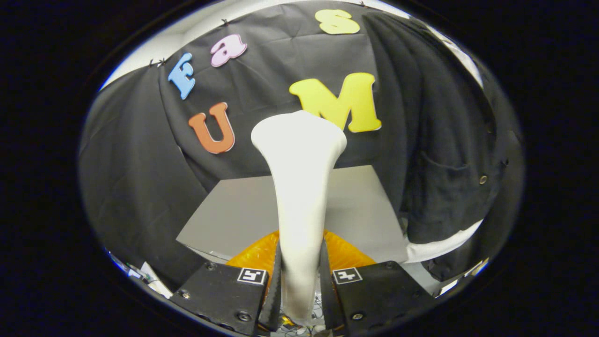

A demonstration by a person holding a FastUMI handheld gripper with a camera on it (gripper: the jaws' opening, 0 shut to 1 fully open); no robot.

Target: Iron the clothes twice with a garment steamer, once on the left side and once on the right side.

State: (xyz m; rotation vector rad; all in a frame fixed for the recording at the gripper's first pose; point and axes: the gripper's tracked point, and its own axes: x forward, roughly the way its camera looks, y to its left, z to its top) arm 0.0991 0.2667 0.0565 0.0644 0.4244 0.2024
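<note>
A dark garment [440,140] hangs at the right of the frame, in front of the black cloth wall [135,178]. It falls in long folds from the upper right down to the lower right, with a chest pocket and small round snaps showing on its front. Its lower edge ends over a white curved strip [444,243] whose nature cannot be told. A pale grey surface [234,210] lies in the middle of the frame, below the wall and to the left of the garment. An orange translucent object [255,255] sits at the near edge of the surface, just ahead of the fingers and partly hidden behind them and the steamer. A few small, unclear items [140,271] lie at the lower left.

The white garment steamer [299,187] stands upright in the centre of the frame, rising from between the fingers and widening into a flared head at the top, in front of the wall. It stands to the left of the garment, apart from it; nothing lies between the two.

The gripper [300,276] is at the bottom centre, its two black fingers [224,290] closed narrowly on the steamer's slim handle, one pressing on each side, so it is grasping the steamer.
</note>
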